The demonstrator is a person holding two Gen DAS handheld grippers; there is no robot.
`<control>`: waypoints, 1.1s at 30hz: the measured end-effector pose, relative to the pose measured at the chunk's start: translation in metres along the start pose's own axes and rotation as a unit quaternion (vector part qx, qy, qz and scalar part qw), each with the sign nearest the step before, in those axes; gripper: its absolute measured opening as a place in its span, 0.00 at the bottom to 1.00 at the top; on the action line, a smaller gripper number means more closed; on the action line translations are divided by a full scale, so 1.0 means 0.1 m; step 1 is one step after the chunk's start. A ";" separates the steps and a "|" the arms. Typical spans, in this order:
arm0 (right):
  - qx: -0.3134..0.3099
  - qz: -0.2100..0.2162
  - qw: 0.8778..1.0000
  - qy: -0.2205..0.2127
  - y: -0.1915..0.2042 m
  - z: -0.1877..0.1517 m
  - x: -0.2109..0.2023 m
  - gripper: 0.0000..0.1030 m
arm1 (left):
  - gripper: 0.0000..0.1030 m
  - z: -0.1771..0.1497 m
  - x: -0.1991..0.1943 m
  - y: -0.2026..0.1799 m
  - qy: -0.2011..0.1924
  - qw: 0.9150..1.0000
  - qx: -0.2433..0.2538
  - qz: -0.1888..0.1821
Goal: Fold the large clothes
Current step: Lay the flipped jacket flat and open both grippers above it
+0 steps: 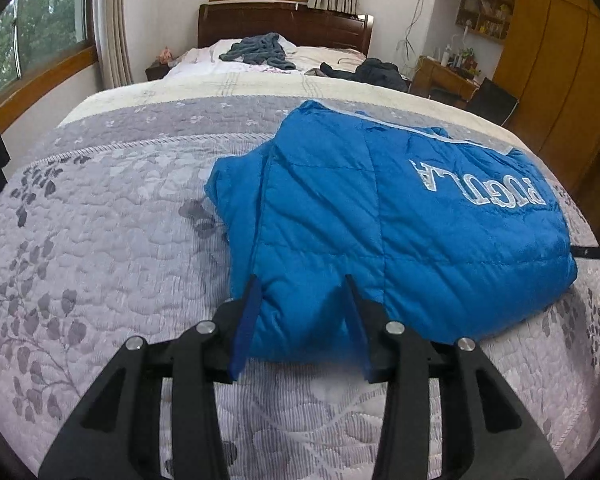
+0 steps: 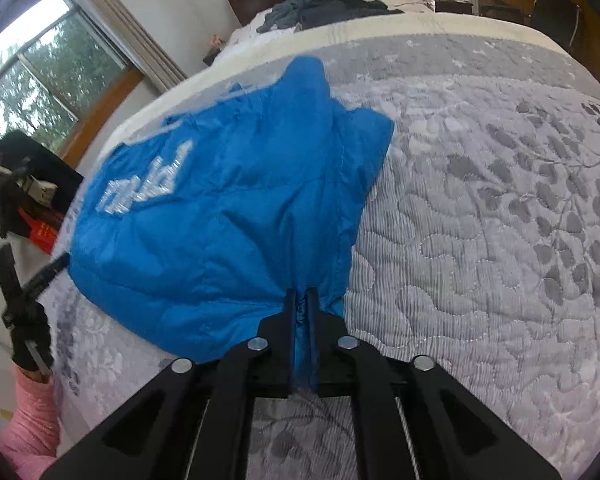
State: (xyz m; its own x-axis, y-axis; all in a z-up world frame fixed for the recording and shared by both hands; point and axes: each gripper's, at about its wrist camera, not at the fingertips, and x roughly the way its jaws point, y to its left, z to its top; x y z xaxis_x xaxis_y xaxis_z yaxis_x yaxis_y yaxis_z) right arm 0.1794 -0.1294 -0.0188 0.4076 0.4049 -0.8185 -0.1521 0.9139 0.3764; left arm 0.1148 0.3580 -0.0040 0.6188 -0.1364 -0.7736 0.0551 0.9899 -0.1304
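Blue quilted jacket (image 1: pixel 380 216), folded into a thick bundle, lies on the bed's grey floral bedspread (image 1: pixel 100 220). The right claw (image 2: pixel 303 300) is clamped tight on a pinch of its near edge. The left claw (image 1: pixel 300 284) stands spread wide, its fingers straddling the near hem, gripping nothing. I'd say we're mid-fold; next, the left should close, then both carry that edge across together.
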 end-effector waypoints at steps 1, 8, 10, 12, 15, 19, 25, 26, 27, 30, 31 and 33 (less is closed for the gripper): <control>0.002 0.001 1.000 -0.005 0.00 -0.01 -0.04 0.12 | 0.39 -0.01 -0.03 -0.01 -0.002 1.000 0.000 -0.001; -0.027 0.013 0.999 -0.027 0.22 -0.17 -0.32 0.12 | 0.39 -0.04 -0.18 -0.08 -0.016 1.000 0.003 -0.005; -0.037 0.006 0.999 -0.019 0.28 -0.18 -0.27 0.12 | 0.39 -0.04 -0.17 -0.10 -0.015 1.000 0.004 -0.007; -0.039 0.001 0.999 -0.011 0.29 -0.17 -0.19 0.12 | 0.39 -0.04 -0.14 -0.10 -0.013 1.000 0.003 -0.006; -0.030 -0.005 1.000 -0.001 0.24 -0.18 -0.07 0.11 | 0.39 -0.05 -0.05 -0.07 -0.006 1.000 -0.001 0.000; -0.016 0.005 1.000 0.005 0.15 -0.18 0.05 0.07 | 0.40 -0.05 -0.01 -0.04 -0.005 1.000 0.001 0.007; -0.007 0.014 1.000 0.014 0.08 -0.19 0.18 0.04 | 0.42 -0.07 0.06 -0.01 0.000 1.000 -0.003 0.003; -0.004 0.017 1.000 0.015 0.07 -0.19 0.19 0.04 | 0.42 -0.07 0.07 -0.01 0.000 1.000 -0.003 0.003; -0.002 0.018 1.000 0.016 0.06 -0.18 0.20 0.04 | 0.42 -0.07 0.07 -0.01 0.000 1.000 -0.004 0.002; -0.007 0.009 1.000 0.016 0.10 -0.17 0.17 0.04 | 0.42 -0.07 0.07 0.00 0.000 1.000 -0.004 0.004; -0.008 0.007 1.000 0.015 0.12 -0.17 0.14 0.05 | 0.43 -0.07 0.05 0.00 0.000 1.000 -0.006 0.004; -0.007 0.012 1.000 0.007 0.13 -0.15 0.05 0.10 | 0.47 -0.07 0.01 0.00 0.000 1.000 -0.009 0.000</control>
State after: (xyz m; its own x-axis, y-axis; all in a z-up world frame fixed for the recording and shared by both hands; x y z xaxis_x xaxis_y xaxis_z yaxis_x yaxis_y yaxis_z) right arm 0.1657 -0.1145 -0.0249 0.3915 0.4264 -0.8154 -0.1742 0.9045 0.3893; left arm 0.1102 0.3572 -0.0092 0.6187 -0.1362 -0.7737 0.0402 0.9891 -0.1420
